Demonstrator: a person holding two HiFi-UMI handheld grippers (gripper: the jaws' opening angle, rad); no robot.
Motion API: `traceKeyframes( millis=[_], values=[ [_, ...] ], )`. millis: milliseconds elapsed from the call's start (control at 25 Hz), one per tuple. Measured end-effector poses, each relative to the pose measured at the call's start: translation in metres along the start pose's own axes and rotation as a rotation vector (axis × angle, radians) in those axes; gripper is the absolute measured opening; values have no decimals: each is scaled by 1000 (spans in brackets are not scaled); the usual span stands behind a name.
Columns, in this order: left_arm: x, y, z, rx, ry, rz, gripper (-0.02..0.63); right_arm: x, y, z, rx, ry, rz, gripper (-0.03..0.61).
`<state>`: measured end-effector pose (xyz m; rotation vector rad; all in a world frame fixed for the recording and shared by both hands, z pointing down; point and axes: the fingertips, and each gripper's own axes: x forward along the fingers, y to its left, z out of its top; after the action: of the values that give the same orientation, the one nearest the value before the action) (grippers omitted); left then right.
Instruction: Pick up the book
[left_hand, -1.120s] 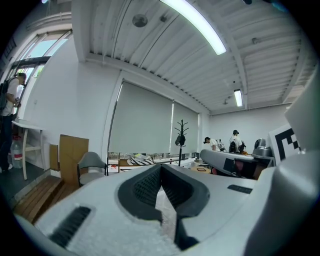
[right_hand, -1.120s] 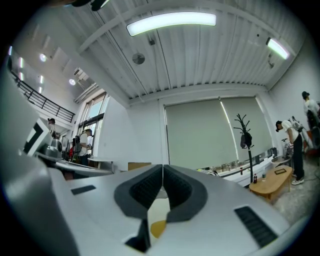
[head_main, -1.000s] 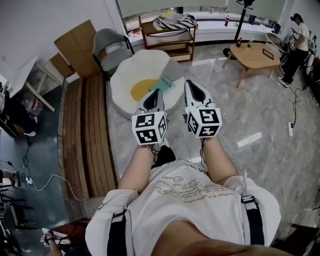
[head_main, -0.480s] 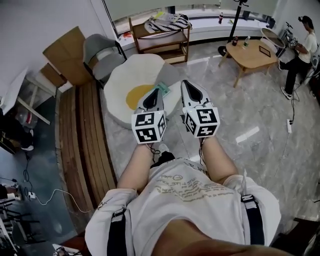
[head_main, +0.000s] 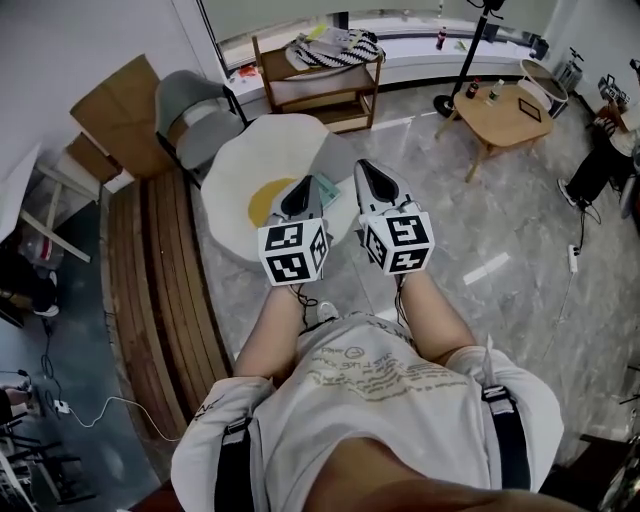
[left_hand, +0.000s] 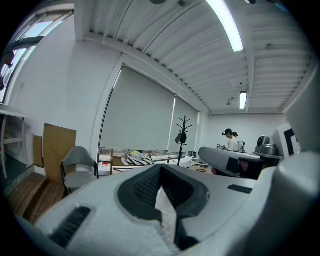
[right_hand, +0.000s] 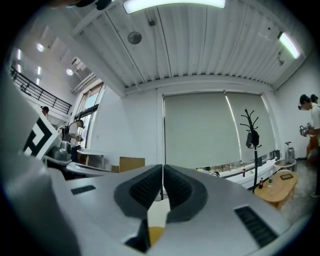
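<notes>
While left gripper (head_main: 305, 184) and right gripper (head_main: 363, 167) hover shut — book (head_main: 329, 190) untouched.

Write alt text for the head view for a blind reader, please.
Seen from above, a person holds the left gripper and right gripper side by side above a fried-egg rug where a teal book lies.

Book (head_main: 328, 191) on rug (head_main: 262, 150) (chair (head_main: 190, 108) behind)

Office lounge: egg rug (head_main: 250, 150), coffee table (head_main: 503, 112), shelf (head_main: 318, 92).
</notes>
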<state>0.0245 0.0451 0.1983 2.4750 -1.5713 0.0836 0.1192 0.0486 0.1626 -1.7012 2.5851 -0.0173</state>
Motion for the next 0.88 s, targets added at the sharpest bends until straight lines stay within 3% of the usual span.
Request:
traceKeyframes(
  millis=[400, 680, 880],
  values=[
    [57, 68, 9, 20, 16, -9, 20, 88, 1, -9, 16, 6, -17, 29],
    [74, 85, -2, 2, 44, -32, 20, 114, -1, -21, 12, 31, -33, 29],
    [75, 103, -7, -28, 51, -6, 20, 127, 8, -27, 6, 54, -6, 29]
  ],
)
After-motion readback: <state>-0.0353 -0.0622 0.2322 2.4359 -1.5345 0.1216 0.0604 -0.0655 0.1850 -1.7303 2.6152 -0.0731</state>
